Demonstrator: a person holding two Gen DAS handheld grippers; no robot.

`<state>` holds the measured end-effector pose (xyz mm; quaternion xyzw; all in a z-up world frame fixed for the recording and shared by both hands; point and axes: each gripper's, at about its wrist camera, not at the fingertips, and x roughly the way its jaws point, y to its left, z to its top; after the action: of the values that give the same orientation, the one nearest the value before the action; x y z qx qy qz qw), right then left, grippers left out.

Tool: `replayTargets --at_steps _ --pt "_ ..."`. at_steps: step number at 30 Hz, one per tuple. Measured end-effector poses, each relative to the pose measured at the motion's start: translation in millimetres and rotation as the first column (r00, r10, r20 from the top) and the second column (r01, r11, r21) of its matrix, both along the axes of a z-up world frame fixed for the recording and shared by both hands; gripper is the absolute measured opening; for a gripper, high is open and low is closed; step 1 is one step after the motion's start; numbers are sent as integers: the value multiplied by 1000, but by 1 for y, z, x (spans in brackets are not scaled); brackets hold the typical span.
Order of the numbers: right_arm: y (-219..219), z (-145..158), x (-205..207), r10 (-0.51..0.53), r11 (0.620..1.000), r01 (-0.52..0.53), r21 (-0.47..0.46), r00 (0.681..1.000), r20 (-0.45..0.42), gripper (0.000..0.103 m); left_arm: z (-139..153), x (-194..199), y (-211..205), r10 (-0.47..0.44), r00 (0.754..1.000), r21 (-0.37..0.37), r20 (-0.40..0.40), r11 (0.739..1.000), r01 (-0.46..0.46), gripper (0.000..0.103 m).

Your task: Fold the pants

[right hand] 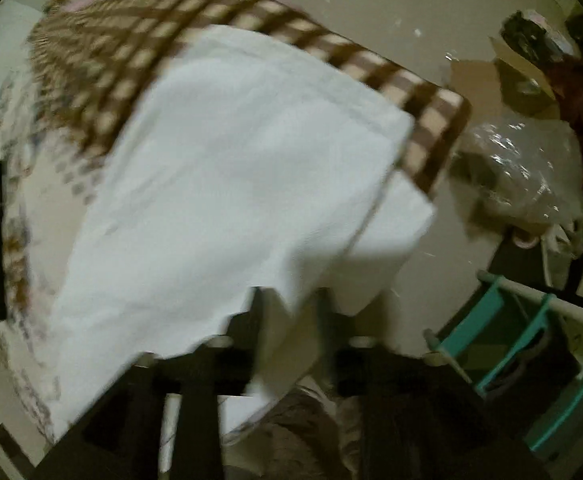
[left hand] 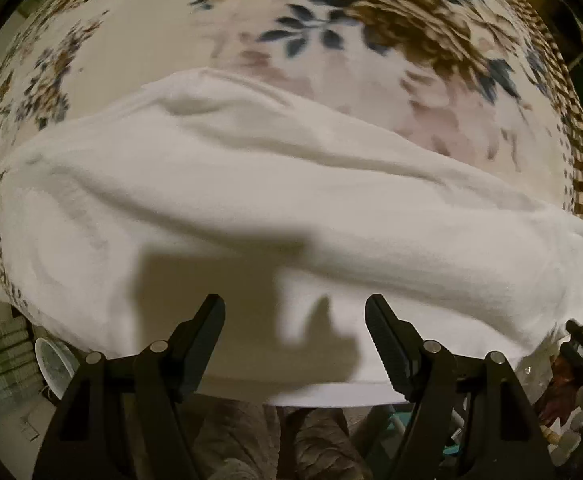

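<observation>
I am hovering the left gripper [left hand: 295, 320] over the white pants [left hand: 275, 200], its jaws standing apart with nothing between them, their shadow falling on the cloth. The pants are lying folded across a bed, over a floral blanket [left hand: 219, 28] and reaching a brown checked cover [right hand: 103, 52] at the bed's edge, where one white corner is hanging past the side. The right wrist view is blurring. There the right gripper [right hand: 291, 300] is showing dark fingers [right hand: 255, 312] partly parted with white fabric between them; whether the pads are pressing on it I cannot tell. A teal rack [right hand: 503, 340] is standing beside the bed.
</observation>
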<state>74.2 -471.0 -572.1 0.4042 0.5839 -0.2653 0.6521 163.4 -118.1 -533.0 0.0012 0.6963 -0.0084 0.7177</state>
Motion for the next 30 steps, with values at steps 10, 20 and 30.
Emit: replayTargets --at_steps 10,20,30 --pt "191 -23 32 125 943 -133 305 991 47 49 -6 -19 159 190 982 16 -13 982 -190 71" --pt "285 -53 48 65 991 -63 117 998 -14 22 -67 -47 310 586 795 -107 -157 790 -604 71" --pt "325 -17 44 202 979 -202 -20 979 -5 12 -63 -54 349 670 738 -193 -78 716 -670 16"
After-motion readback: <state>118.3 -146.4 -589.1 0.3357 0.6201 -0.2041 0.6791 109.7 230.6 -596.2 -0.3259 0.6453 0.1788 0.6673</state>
